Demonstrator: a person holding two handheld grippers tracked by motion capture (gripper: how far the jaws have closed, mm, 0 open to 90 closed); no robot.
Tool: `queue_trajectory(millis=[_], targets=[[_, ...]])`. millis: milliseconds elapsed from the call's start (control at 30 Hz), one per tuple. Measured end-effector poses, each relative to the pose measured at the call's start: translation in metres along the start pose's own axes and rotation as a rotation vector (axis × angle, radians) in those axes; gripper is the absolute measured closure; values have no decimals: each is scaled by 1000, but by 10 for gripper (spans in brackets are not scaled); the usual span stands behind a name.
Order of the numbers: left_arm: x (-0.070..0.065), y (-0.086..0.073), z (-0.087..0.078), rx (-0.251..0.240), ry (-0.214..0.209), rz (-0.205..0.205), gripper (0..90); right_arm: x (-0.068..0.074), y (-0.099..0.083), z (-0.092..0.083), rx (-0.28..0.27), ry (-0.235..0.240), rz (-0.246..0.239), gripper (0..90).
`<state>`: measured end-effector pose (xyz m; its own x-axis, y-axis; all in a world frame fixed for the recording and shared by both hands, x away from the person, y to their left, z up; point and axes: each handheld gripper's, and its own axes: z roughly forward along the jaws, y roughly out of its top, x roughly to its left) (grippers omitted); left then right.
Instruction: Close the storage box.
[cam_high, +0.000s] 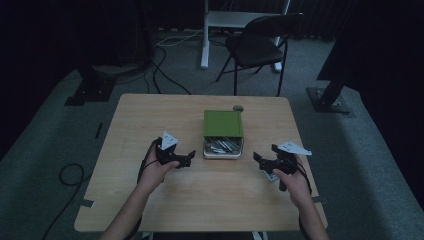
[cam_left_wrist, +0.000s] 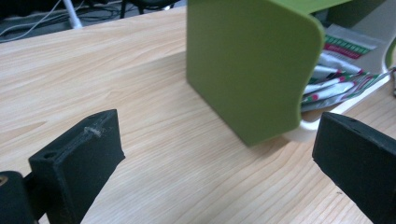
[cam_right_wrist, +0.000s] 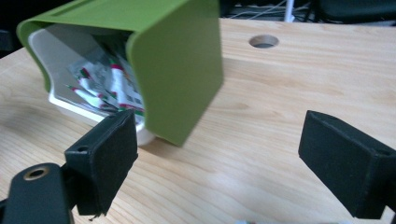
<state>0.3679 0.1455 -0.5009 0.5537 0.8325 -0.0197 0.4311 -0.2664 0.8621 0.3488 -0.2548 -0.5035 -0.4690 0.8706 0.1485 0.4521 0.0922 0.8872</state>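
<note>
Green lid (cam_high: 223, 123) sits half-slid over white box (cam_high: 222, 152) of packets (cam_high: 223, 145) mid-table, both grippers (cam_high: 184, 161) (cam_high: 264, 162) spread empty either side; lid looks light, stiff, slick—pinch its side edges.

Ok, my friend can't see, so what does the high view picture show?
A green box with a white tray of small packets poking out at its front sits in the middle of a wooden table. A person's two hands hold black tongs either side of it, the left tongs and right tongs both open and holding nothing. A black chair stands behind the table.
</note>
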Motion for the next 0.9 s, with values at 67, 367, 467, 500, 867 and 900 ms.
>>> queue_trajectory(millis=[67, 367, 467, 500, 867, 900], targets=[[3, -3, -3, 8, 8, -7, 21, -4, -4, -4, -2, -11, 9, 115], [15, -22, -14, 24, 23, -50, 21, -15, -20, -23, 0, -42, 27, 115], [19, -28, -19, 30, 37, -58, 21, -21, -28, -30, 13, -67, 26, 115], [20, -29, -21, 32, 42, -57, 21, -22, -30, -32, 15, -71, 29, 115], [37, -50, -43, 59, 90, -76, 21, -37, -55, -53, 66, -142, 68, 115], [39, -51, -45, 60, 95, -78, 21, -38, -57, -54, 69, -148, 73, 115]])
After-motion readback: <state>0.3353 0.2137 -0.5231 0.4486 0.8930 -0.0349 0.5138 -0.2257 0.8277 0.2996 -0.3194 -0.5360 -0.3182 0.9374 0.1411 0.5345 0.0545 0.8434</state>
